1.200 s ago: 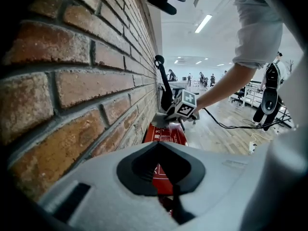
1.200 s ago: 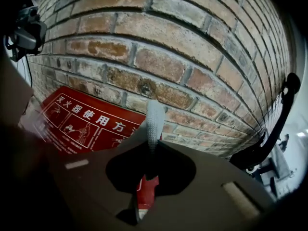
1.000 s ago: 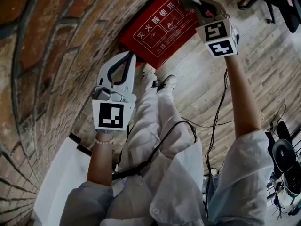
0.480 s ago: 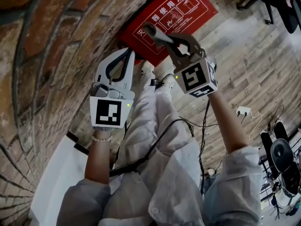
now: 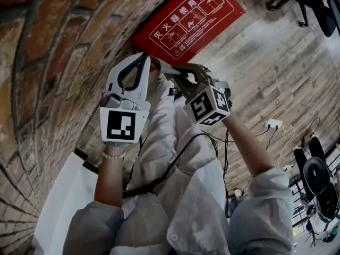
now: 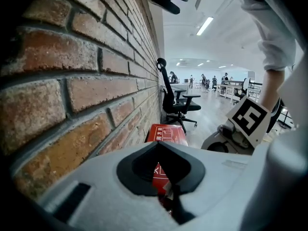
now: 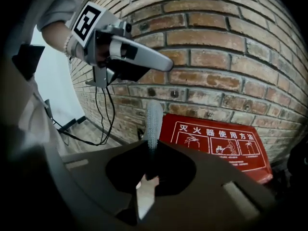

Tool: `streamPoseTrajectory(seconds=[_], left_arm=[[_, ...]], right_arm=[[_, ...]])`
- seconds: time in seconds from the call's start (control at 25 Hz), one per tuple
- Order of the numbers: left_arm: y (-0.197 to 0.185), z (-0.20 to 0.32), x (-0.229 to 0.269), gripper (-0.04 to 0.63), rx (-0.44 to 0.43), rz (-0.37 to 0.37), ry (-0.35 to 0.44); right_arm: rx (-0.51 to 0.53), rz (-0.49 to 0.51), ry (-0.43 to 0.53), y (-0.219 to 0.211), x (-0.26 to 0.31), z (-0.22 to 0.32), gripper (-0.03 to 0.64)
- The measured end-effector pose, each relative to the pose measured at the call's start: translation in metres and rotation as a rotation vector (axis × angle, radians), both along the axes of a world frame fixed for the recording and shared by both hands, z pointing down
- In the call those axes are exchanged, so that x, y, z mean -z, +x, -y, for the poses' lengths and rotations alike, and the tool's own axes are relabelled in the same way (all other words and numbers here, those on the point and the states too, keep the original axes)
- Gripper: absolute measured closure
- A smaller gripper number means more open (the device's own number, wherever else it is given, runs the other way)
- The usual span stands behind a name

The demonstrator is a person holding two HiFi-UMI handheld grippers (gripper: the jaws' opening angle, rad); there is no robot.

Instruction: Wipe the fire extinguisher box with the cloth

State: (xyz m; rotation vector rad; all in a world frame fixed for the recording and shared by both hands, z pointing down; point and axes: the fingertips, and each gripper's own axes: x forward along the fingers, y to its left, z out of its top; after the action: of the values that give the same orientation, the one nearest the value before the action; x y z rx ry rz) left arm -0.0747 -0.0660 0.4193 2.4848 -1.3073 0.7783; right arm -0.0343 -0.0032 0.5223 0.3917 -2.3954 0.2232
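The red fire extinguisher box (image 5: 188,20) with white print lies on the wooden floor against the brick wall; it also shows as the box (image 7: 216,141) and the box (image 6: 163,134). My white left gripper (image 5: 142,58) is held up near the wall, short of the box, jaws closed together with nothing plain between them. My dark right gripper (image 5: 159,66) sits just right of it, shut, its grey ribbed fingertips (image 7: 153,119) pressed together and pointing at the box's left end. No cloth shows in any view.
The brick wall (image 5: 48,62) runs along the left. Cables and a white power strip (image 5: 273,124) lie on the floor (image 5: 255,73). A white panel (image 5: 64,201) leans at lower left. A black office chair (image 6: 175,102) stands beyond the box. The person's legs and shoes are below the grippers.
The right gripper has pulled back from the far top of the box, down and left, to beside the left gripper. The left gripper has hardly moved.
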Motion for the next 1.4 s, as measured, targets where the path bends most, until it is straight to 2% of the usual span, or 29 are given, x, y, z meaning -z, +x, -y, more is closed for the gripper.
streamPoseTrajectory(seconds=[0.36, 0.64, 1.4], left_arm=[[0.004, -0.001, -0.003, 0.597, -0.020, 0.010, -0.005], [0.007, 0.000, -0.004, 0.597, -0.025, 0.010, -0.006], [0.008, 0.001, -0.011, 0.597, -0.029, 0.009, -0.022]], right_arm=[[0.061, -0.093, 0.001, 0.000, -0.040, -0.012, 0.597], [0.057, -0.130, 0.000, 0.000, -0.056, -0.005, 0.597], [0.050, -0.116, -0.004, 0.005, -0.058, 0.002, 0.597]])
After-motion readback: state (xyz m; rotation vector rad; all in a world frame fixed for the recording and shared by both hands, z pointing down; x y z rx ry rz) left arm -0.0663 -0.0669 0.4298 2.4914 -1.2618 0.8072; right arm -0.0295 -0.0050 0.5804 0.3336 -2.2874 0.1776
